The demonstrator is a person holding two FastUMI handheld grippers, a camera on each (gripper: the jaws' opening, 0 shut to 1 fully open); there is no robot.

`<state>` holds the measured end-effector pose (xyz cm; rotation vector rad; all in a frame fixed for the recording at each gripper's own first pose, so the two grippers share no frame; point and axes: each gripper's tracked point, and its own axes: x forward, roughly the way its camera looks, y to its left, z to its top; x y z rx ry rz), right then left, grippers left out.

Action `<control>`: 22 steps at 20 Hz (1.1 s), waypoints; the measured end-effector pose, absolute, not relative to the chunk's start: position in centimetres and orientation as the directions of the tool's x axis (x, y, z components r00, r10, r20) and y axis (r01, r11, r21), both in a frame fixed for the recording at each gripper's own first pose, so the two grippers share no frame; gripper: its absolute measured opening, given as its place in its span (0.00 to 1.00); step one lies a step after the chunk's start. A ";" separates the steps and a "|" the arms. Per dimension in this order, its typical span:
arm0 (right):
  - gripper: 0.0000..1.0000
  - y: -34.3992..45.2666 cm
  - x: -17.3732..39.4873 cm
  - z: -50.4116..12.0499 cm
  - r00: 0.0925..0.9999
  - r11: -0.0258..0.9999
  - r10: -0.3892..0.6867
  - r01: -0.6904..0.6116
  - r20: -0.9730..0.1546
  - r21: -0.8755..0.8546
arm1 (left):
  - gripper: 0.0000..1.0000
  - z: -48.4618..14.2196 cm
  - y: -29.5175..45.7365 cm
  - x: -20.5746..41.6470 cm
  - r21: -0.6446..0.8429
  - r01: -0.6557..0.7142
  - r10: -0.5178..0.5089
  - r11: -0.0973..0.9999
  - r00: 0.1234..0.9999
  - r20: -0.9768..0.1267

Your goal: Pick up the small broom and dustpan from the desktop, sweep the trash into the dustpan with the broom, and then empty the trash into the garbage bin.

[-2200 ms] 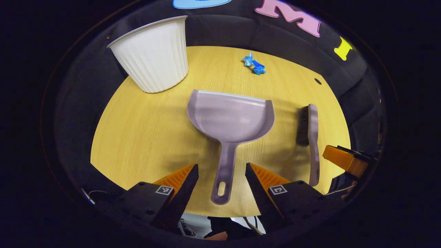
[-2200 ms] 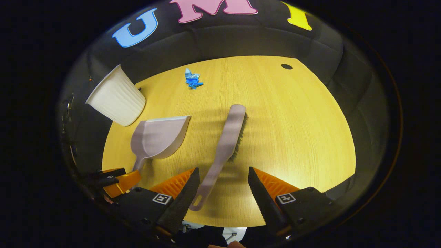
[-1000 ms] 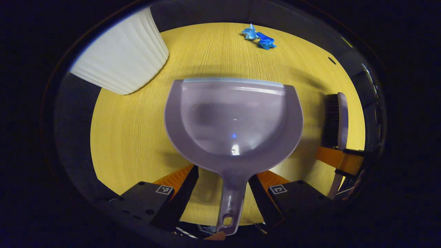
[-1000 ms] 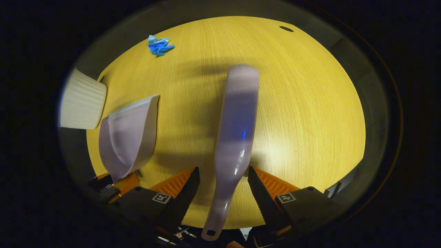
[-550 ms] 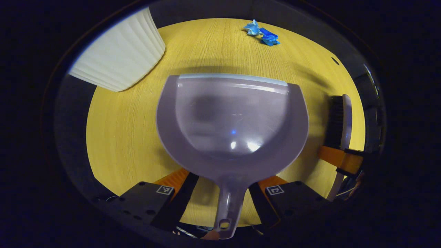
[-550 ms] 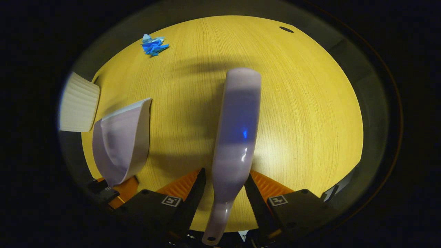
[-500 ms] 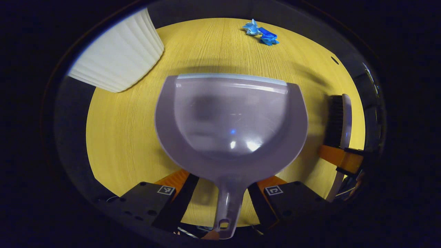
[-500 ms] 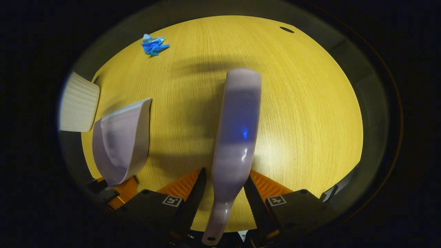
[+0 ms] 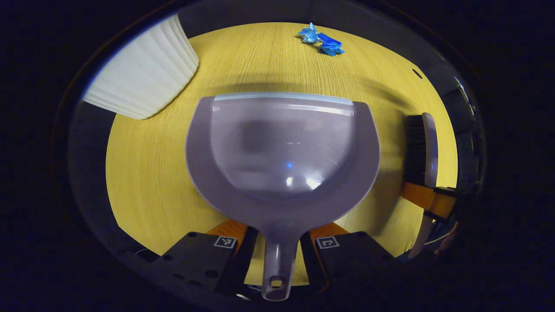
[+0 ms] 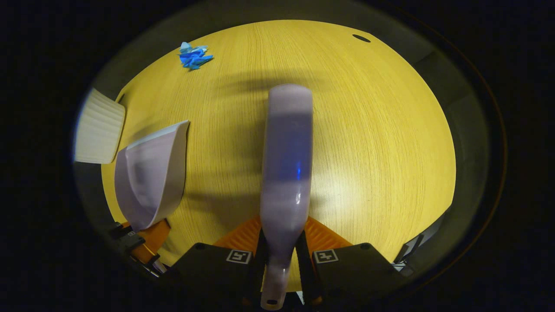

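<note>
On the yellow desktop (image 10: 390, 130), the left gripper (image 9: 277, 249) pinches the dustpan (image 9: 282, 151) handle and the right gripper (image 10: 279, 255) pinches the broom (image 10: 286, 164) handle; 0.5 s ago, each claw stood slightly wider. Thin, smooth handles may twist in these 2 grips, likely tilting either tool during the sweep toward the blue trash (image 10: 194, 55), far from the white garbage bin (image 9: 143, 82).

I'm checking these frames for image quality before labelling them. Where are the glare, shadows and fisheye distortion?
Left gripper view: bright glints and a small blue spot sit in the dustpan bowl; a dark shadow band lies on the desk beyond its lip; the bin bulges at the edge.
Right gripper view: a blue spot and a glint mark the broom back; a bright patch lies on the desk right of it.
</note>
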<state>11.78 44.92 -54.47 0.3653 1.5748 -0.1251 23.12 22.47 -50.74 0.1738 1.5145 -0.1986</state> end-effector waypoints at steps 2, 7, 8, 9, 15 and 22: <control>0.39 44.9 11.7 -54.4 0.008 0.943 0.158 0.296 -0.987 0.153 | 0.39 -51.1 22.6 23.0 -0.006 0.244 -0.019 0.970 0.054 -0.998; 0.25 45.2 12.0 -54.4 0.022 0.946 0.183 0.269 -0.983 0.182 | 0.33 -51.2 22.3 23.3 -0.012 0.258 -0.028 0.966 0.058 -0.998; 0.25 45.1 12.1 -54.3 0.029 0.947 0.185 0.261 -0.982 0.186 | 0.32 -51.1 22.4 23.1 -0.014 0.258 -0.030 0.966 0.059 -0.998; 0.23 45.2 12.3 -54.2 0.043 0.946 0.194 0.257 -0.980 0.198 | 0.30 -51.0 22.5 22.9 -0.015 0.262 -0.032 0.965 0.060 -0.998; 0.19 45.1 12.8 -54.1 0.075 0.949 0.217 0.218 -0.973 0.229 | 0.30 -50.8 22.9 22.9 -0.020 0.273 -0.040 0.962 0.068 -0.997; 0.19 41.6 20.8 -53.0 0.199 0.959 0.200 0.159 -0.960 0.233 | 0.29 -48.9 23.1 24.5 -0.035 0.265 -0.066 0.964 0.109 -0.992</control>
